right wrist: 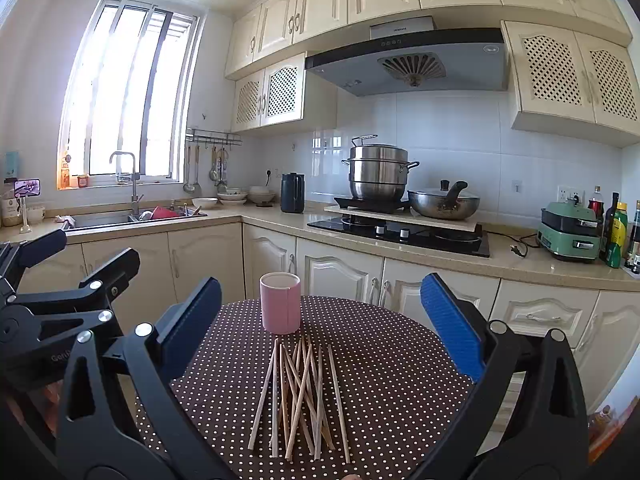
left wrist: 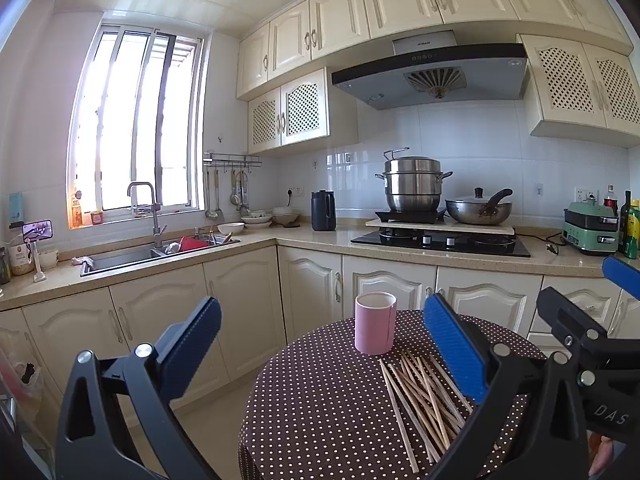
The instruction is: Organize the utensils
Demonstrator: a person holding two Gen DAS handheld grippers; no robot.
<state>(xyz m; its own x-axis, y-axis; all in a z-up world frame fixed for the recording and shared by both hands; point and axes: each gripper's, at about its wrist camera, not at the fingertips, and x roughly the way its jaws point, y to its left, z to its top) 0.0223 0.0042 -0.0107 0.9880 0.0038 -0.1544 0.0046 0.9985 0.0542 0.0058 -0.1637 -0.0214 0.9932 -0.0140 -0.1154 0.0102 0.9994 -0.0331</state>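
Observation:
Several wooden chopsticks (left wrist: 424, 396) (right wrist: 300, 396) lie loosely crossed on a round table with a brown polka-dot cloth (left wrist: 320, 400) (right wrist: 400, 380). An empty pink cup (left wrist: 375, 322) (right wrist: 280, 302) stands upright just behind them. My left gripper (left wrist: 326, 344) hovers open at the table's left side, with the chopsticks near its right finger. My right gripper (right wrist: 322, 322) hovers open, facing the cup and the chopstick pile. Neither gripper holds or touches anything. Each shows in the other's view: the right gripper (left wrist: 586, 288) at the far right, the left gripper (right wrist: 80, 256) at the far left.
Cream kitchen cabinets (right wrist: 340, 272) run behind the table. The counter holds a sink (left wrist: 124, 258), a black jug (left wrist: 323, 210), a hob with a steel steamer pot (right wrist: 378, 174) and a wok (right wrist: 442, 202), and a green appliance (right wrist: 570, 232) with bottles. Tiled floor lies left of the table.

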